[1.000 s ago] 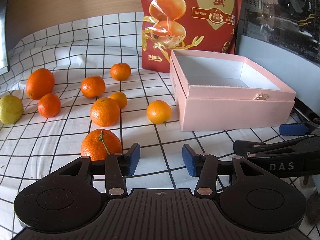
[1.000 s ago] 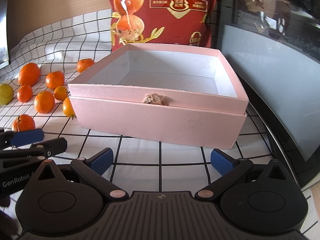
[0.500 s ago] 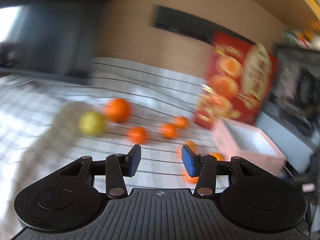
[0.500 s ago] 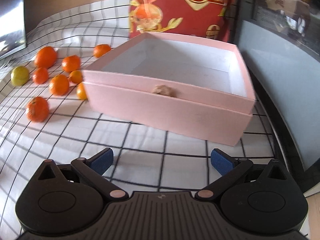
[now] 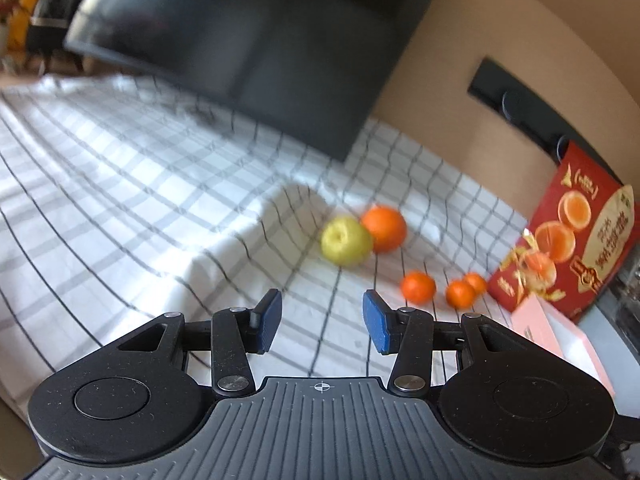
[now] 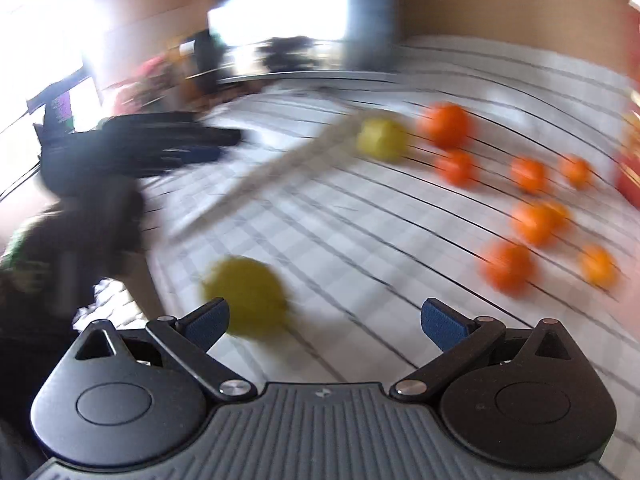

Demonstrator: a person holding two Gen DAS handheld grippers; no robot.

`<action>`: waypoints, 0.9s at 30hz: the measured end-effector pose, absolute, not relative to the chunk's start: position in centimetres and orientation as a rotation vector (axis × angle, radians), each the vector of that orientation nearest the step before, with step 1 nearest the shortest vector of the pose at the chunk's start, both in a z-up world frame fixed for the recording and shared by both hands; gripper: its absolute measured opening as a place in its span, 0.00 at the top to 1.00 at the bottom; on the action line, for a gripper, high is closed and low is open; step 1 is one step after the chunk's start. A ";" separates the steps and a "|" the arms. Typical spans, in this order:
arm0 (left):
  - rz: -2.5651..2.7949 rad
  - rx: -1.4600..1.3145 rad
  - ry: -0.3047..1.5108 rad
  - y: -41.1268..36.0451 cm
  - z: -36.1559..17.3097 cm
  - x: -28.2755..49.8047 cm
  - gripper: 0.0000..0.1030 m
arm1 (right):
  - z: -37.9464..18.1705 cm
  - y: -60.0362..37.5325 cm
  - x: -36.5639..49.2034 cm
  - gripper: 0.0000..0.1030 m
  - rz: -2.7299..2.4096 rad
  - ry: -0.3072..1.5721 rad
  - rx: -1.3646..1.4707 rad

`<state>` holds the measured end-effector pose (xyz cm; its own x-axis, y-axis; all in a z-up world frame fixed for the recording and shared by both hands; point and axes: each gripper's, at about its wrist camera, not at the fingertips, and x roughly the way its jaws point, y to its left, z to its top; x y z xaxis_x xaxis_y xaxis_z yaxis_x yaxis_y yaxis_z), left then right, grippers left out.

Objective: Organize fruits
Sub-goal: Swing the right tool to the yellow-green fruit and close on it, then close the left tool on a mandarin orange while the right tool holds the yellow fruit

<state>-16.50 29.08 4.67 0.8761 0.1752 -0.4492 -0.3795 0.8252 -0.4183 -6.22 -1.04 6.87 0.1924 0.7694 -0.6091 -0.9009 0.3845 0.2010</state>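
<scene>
My left gripper is open and empty above the checked cloth. Ahead of it lie a yellow-green fruit and a large orange touching it, with three small oranges to the right. A corner of the pink box shows at the right. My right gripper is wide open and empty. A yellow-green fruit lies just ahead of its left finger. A second yellow-green fruit and several oranges lie farther off, all blurred. The left gripper shows at the left.
A red snack bag stands behind the box at the right. A dark monitor stands at the back of the cloth. The cloth's front-left edge drops off near the left gripper.
Both grippers have swung sharply left, away from the pink box. The right view now faces the fruit and a yellow-green fruit close ahead. Both stay open.
</scene>
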 end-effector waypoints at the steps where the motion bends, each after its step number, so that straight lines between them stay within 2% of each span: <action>1: 0.301 -0.532 0.421 29.2 4.2 -16.3 0.52 | 6.9 0.4 -7.1 0.01 1.214 0.693 -0.249; 3: 0.306 -0.541 0.433 29.5 3.2 -16.4 0.52 | 6.4 2.9 -8.2 0.02 1.244 0.679 -0.310; 6: 0.306 -0.550 0.440 29.7 2.7 -16.4 0.52 | 5.0 5.2 -8.6 0.10 1.259 0.691 -0.380; 12: 0.273 -0.543 0.457 29.1 2.2 -16.0 0.52 | 3.5 6.4 -7.9 0.22 1.260 0.718 -0.382; 13: 0.263 -0.539 0.466 28.8 2.1 -15.7 0.52 | 3.6 6.1 -8.0 0.29 1.274 0.722 -0.376; 20: 0.139 -0.471 0.527 24.6 1.6 -13.2 0.52 | 3.7 2.5 -7.4 0.30 1.207 0.688 -0.386; 27: -0.060 -0.268 0.558 16.6 2.5 -9.0 0.52 | 5.3 -7.8 -3.3 0.31 0.872 0.633 -0.311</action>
<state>-9.01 16.58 2.49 0.8478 -0.1282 -0.5146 -0.0166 0.9634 -0.2675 -3.26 -7.83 5.32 0.4778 0.6118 -0.6304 -0.7891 0.6143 -0.0019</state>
